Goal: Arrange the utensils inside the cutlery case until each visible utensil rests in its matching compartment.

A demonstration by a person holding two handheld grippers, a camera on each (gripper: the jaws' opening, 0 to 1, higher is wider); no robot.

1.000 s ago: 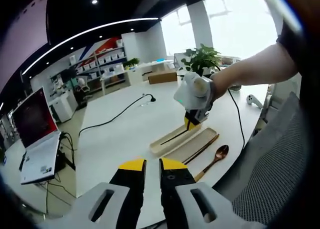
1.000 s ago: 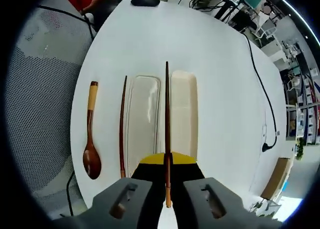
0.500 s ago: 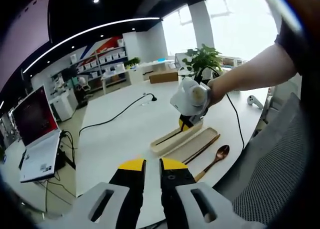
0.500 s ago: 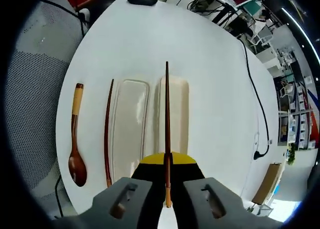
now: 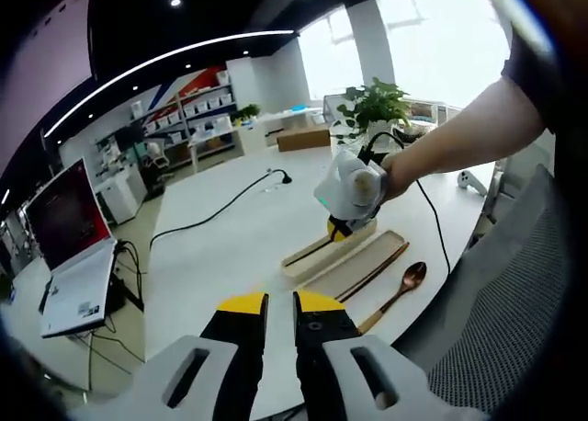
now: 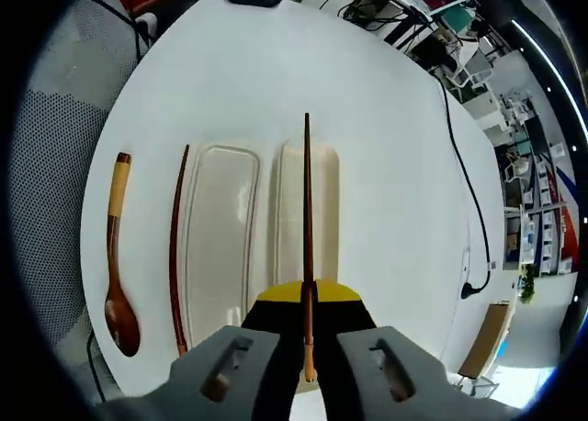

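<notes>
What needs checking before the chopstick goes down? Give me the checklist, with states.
1. Grip: right tongs shut on the held chopstick. Ok.
2. Alignment: the held chopstick runs lengthwise over the right tray of the cutlery case. Ok.
3. Height above that tray: cannot tell from the right gripper view.
4. Tray interior: bare, nothing in the way. Ok.
5. Left tongs: shut, holding nothing, well back from the case. Ok.
6. Remaining items: second chopstick and spoon lie on the table, left of the left tray. Not ok yet.
</notes>
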